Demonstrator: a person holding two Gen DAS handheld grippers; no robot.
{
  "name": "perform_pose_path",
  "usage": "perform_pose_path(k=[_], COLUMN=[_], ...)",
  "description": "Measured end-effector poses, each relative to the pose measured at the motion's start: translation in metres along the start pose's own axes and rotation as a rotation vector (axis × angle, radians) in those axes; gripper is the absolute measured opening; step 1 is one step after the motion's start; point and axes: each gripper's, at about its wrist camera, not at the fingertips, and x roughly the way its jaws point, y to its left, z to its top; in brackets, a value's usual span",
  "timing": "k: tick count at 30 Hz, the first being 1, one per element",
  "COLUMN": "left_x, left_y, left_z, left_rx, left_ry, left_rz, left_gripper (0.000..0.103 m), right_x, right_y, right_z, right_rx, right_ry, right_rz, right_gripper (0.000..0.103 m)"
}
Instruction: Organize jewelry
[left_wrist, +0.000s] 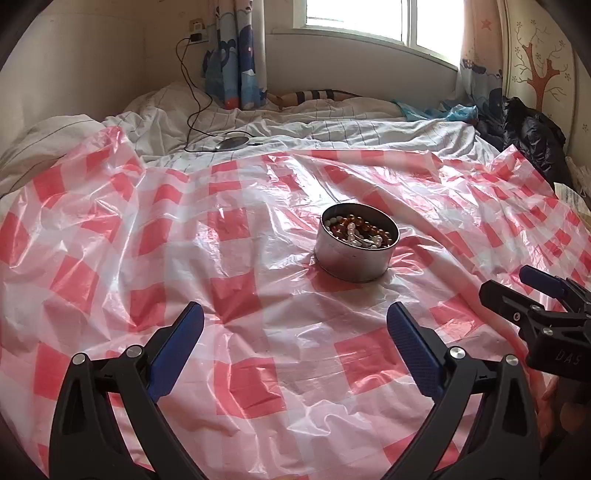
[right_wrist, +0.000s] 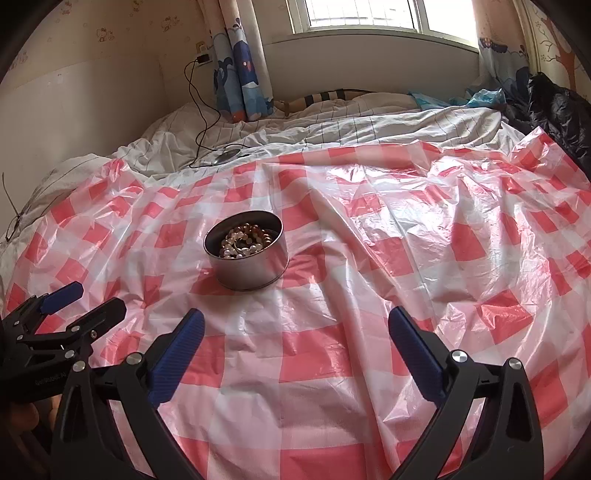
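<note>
- Left wrist view: the left gripper (left_wrist: 295, 317) stood with its blue-padded jaws spread wide and nothing between them, hanging over the red-and-white checked plastic sheet (left_wrist: 147, 266) that covered the bed.
- Ahead of it and a little to the right, a round metal tin (left_wrist: 352, 260) sat upright on the sheet, well clear of the fingertips. Inside lay the beaded jewelry (left_wrist: 364, 230), amber and pearl-white beads heaped together.
- At the right edge of the same view the right gripper (left_wrist: 517, 286) showed from the side, jaws apart and empty, near the tin but not touching it.
- Beyond the sheet lay a rumpled white duvet (left_wrist: 332, 129) with a black cable (left_wrist: 192, 122) trailing across it, under a window (left_wrist: 369, 18) with a cartoon-print curtain (left_wrist: 236, 70).
- Right wrist view: the right gripper (right_wrist: 295, 325) was likewise fully spread, holding nothing, over the checked sheet (right_wrist: 443, 258).
- The tin (right_wrist: 247, 273) stood ahead and to the left, apart from the pads, the beads (right_wrist: 247, 242) coiled at its bottom.
- The left gripper (right_wrist: 96, 299) entered at the lower left, jaws apart, with fingers (right_wrist: 26, 413) of the person's hand below it.
</note>
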Motion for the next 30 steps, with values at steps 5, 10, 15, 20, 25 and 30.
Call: perform_pose_path(k=[5,10,15,20,25,30], left_x=[0.002,0.001,0.007,0.011,0.015,0.017], left_y=[-0.007,-0.009,-0.004,0.004,0.01,0.016], left_z=[0.001,0.002,0.001,0.0,-0.001,-0.002], left_rx=[0.017,0.037,0.018,-0.036,-0.07,-0.086], left_ry=[0.002,-0.013,0.018,0.042,0.062,0.073], left_rz=[-0.009,0.014,0.042,0.018,0.012,0.01], left_gripper=[0.095,0.095,0.095,0.095,0.095,0.095], right_x=[0.002,0.002,0.005,0.008,0.009,0.011], right_y=[0.002,0.002,0.0,-0.002,-0.004,-0.002], right_z=[0.0,0.001,-0.001,-0.002,-0.002,-0.002], right_rx=[-0.01,-0.007,-0.005,0.002,0.002,-0.009], right_ry=[0.005,0.005,0.01,0.013,0.013,0.015], right_rz=[-0.003,-0.004,-0.01,-0.028,-0.057,-0.081], right_gripper=[0.095,0.095,0.095,0.095,0.095,0.095])
